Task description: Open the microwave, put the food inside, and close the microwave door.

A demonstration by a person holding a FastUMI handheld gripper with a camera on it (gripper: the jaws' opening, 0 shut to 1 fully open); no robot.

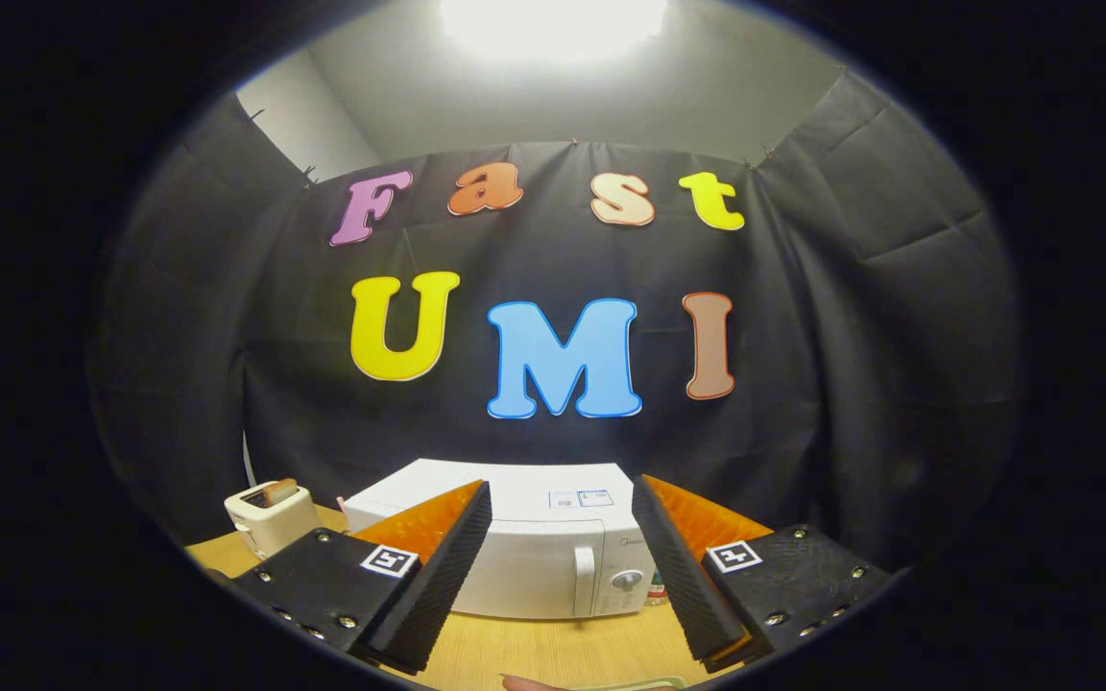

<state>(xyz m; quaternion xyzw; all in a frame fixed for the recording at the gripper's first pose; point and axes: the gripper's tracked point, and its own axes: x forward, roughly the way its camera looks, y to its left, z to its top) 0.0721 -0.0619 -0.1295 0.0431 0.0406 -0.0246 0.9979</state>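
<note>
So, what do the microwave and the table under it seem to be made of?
The microwave, seen beyond the open tool, looks like white painted metal or plastic with a smooth, slightly glossy finish; which one is unclear. The table looks like light wood or wood laminate, with faint grain.

Microwave (pixel 553 552) partly hidden behind the spread fingers of the gripper (pixel 563 561); labels on its top too small to tell. Toaster (pixel 270 516) cut off low down. Something pale at the near table (pixel 553 653) edge, unidentifiable.

Black cloth wall (pixel 803 317), wooden table (pixel 553 648), bright ceiling light (pixel 553 24)
</note>
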